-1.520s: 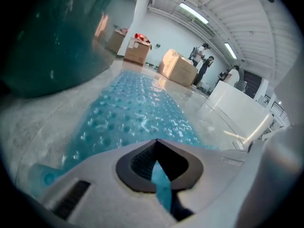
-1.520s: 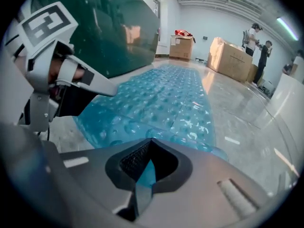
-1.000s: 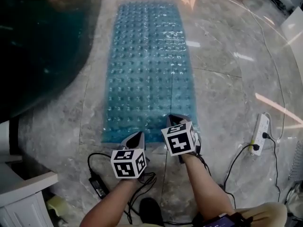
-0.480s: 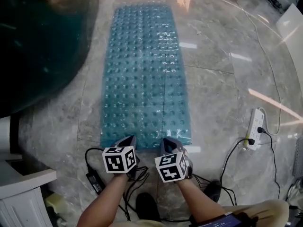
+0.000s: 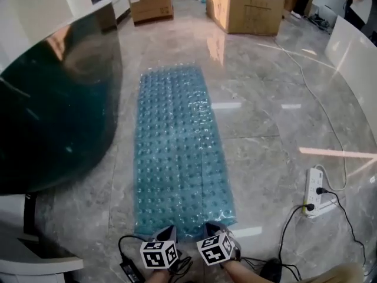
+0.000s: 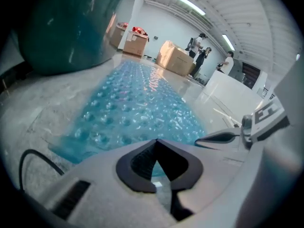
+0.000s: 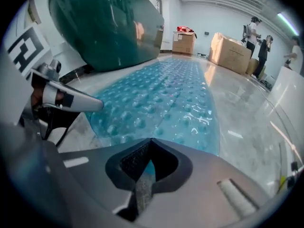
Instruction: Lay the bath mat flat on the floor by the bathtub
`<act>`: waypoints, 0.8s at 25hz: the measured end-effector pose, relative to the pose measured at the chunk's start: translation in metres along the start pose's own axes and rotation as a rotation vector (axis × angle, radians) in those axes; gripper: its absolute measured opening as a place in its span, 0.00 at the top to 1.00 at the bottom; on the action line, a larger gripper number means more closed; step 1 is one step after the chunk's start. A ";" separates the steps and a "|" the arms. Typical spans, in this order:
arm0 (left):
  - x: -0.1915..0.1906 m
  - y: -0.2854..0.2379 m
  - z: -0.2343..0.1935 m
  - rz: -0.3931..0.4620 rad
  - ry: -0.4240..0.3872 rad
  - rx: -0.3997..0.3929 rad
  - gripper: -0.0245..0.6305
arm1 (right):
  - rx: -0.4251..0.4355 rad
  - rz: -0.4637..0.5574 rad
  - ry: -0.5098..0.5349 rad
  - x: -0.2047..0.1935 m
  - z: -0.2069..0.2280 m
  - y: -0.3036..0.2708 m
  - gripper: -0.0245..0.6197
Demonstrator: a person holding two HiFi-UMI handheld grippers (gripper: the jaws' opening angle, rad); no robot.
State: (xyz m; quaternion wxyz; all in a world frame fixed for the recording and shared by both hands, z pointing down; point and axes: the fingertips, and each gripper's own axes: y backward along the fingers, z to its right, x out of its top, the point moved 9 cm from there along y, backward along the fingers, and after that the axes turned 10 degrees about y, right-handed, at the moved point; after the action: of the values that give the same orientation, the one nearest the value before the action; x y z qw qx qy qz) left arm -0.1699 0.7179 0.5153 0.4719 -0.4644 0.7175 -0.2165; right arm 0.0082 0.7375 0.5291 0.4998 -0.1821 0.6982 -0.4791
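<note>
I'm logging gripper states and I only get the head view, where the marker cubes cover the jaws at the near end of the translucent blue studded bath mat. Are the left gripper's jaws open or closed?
Observer: Closed. The left gripper view shows the left gripper with its jaw tips touching, and the translucent blue studded bath mat stretching away ahead of them.
Operator: And the right one?
Observer: Also closed. In the right gripper view the right gripper has its tips together, just above the mat's near end.
</note>
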 end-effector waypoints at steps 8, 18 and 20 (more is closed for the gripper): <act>0.122 0.042 0.070 0.357 -0.095 -0.257 0.95 | 0.099 0.159 -0.146 0.059 0.051 0.008 0.95; 0.287 0.135 0.192 0.952 -0.343 -0.284 0.96 | 0.017 1.090 0.066 0.286 0.139 0.204 0.95; 0.304 0.154 0.217 1.034 -0.370 -0.285 0.96 | 0.027 1.098 0.157 0.299 0.142 0.238 0.95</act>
State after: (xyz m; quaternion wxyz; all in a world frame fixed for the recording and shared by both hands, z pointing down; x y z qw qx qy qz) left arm -0.0882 0.5542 0.1558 0.5672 -0.1420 0.7789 0.2268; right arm 0.0559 0.5620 0.1644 0.6251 0.2512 0.7194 -0.1692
